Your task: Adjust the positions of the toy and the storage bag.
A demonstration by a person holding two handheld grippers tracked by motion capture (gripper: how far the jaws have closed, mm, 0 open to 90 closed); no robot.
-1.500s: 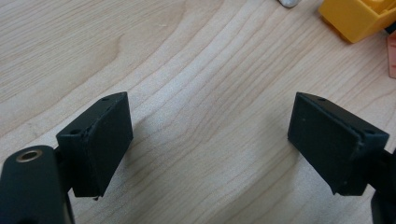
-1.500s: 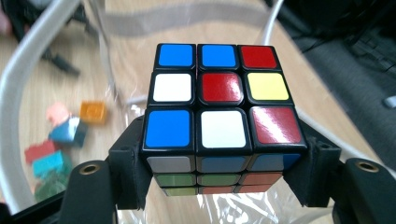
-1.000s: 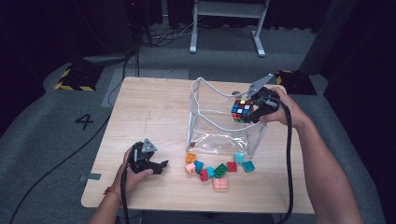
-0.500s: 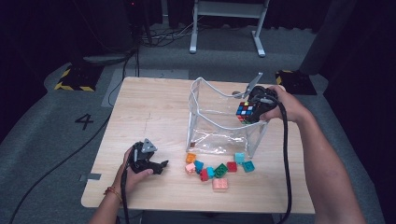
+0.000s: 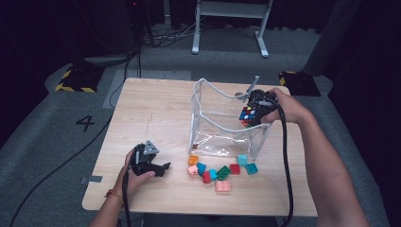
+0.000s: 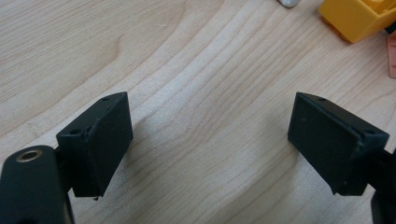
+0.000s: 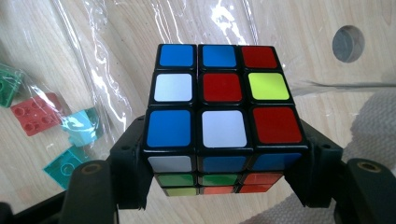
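Cube held over the clear bag

Cube (image 7: pixel 219 116), a scrambled colour puzzle, is pinched by the right gripper (image 5: pixel 254 109) fingers at the clear plastic bag's (image 5: pixel 213 127) upper right rim. Left gripper (image 6: pixel 210 140) rests on the surface (image 5: pixel 156 113), fingers spread, near scattered toy bricks (image 5: pixel 220 170).

Left claw (image 5: pixel 163 167) low with jaws spread wide; right claw (image 5: pixel 248 116) raised, jaws clamped.

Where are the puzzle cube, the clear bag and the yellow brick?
Cube (image 7: pixel 223 127): right gripper view, white centre sticker of the near row.
Bag (image 5: pixel 206 124): high view, its clear front wall.
Yellow brick (image 6: pixel 357 16): left gripper view, its side.
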